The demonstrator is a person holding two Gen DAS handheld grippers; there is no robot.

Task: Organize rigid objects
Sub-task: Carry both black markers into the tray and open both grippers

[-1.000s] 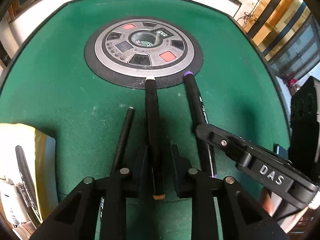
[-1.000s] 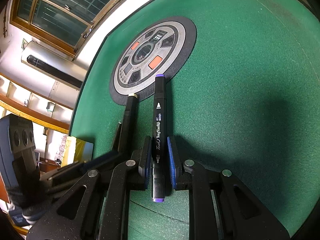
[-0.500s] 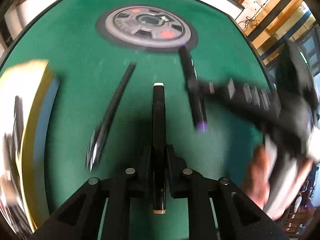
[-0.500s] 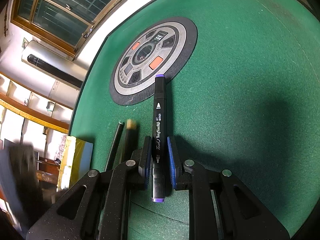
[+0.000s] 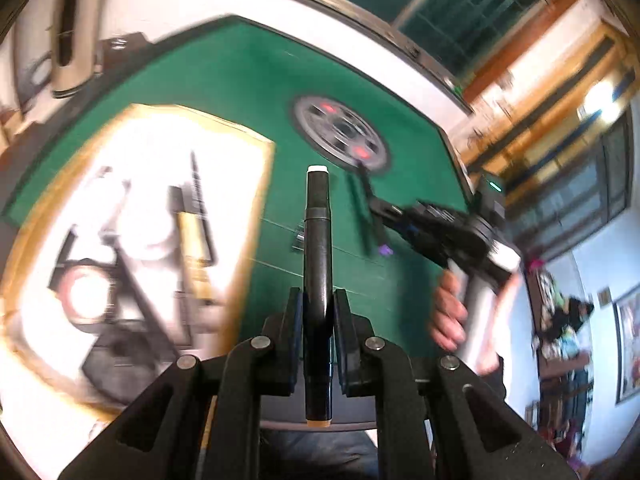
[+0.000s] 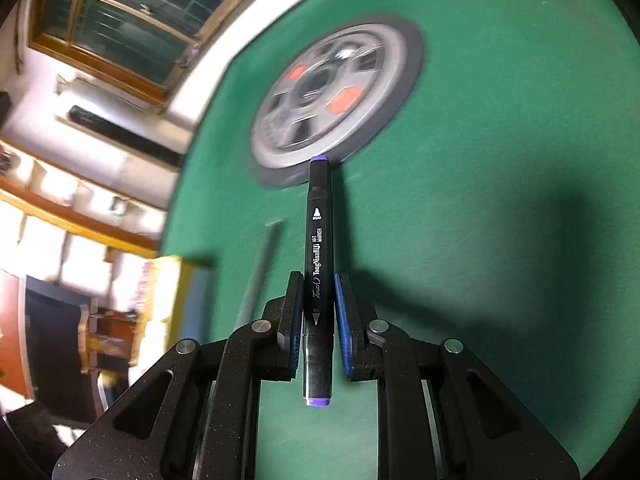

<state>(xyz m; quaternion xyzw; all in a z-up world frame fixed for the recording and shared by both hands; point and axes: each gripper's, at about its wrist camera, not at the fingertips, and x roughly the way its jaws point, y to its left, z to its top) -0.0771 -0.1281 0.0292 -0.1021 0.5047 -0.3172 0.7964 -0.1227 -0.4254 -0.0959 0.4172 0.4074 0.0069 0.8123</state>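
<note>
The left gripper [image 5: 316, 316] has its fingers [image 5: 291, 332] clamped on a black marker with a white cap at its far end and a tan near end [image 5: 318, 280]; they have just been closing onto it, and the marker now runs straight toward twelve o'clock, lifted clear of the green felt bench [image 5: 240, 92]. At nine o'clock of it sits a yellow-rimmed open box [image 5: 256, 208], heavily blurred, with dark and white items inside that cannot be made out. The right gripper [image 6: 316, 320] has its blue-padded fingers [image 6: 345, 328] shut on a black art marker with purple ends and white lettering [image 6: 318, 264], whose far tip points at the round grey control disc with red buttons [image 6: 332, 104] at twelve o'clock. A thin dark pen [image 6: 258, 272] lies on the felt at ten o'clock of those fingers. Against a second ago, the left view has swung from the disc toward the box, and the white-capped marker has left the bench, while the right view has barely shifted. In the left view a hand [image 5: 450, 312] grips the right gripper's pale handle at three o'clock.
</note>
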